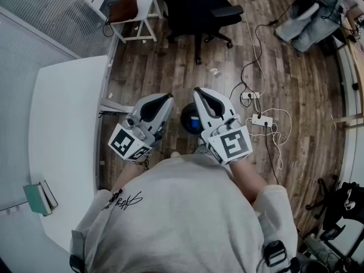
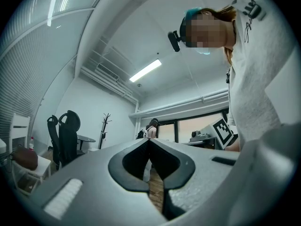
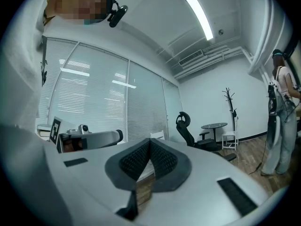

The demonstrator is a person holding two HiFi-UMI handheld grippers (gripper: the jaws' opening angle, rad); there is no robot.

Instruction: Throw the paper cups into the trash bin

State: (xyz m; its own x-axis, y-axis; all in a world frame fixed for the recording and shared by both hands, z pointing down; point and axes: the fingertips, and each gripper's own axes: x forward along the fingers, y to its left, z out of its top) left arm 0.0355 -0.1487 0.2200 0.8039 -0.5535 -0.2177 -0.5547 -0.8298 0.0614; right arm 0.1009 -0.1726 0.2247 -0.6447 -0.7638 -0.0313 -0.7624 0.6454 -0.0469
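While both tongs are held up in front of the person's chest, no paper cup shows in any view, so where the cups are cannot be told from here.

- Far left: white table [image 1: 68,95], bare but for books [image 1: 40,198] at its near end. No cup on the part in view.
- left gripper [image 1: 165,99]: jaws pressed together at the tips, nothing between them. Its own view looks out across the room and upward.
- Between the two tongs, on the wood floor: dark round thing [image 1: 189,121] with a blue patch, half hidden. It may be the trash bin; cannot tell.
- right gripper [image 1: 200,92]: jaws likewise together and empty.
- Beyond it: small pale scrap [image 1: 214,71] on the floor near the office chair [image 1: 199,10], too small to name.
- Right: power strips [image 1: 261,120] and loose cables [image 1: 250,67] trail over the boards.

Judgement: empty closed tongs and no cup in sight fit cups waiting somewhere out of frame as well as cups already dropped in the bin. Either way, good practice here is to look down and around before moving, keep feet clear of the cables, and keep both tongs off the table edge.
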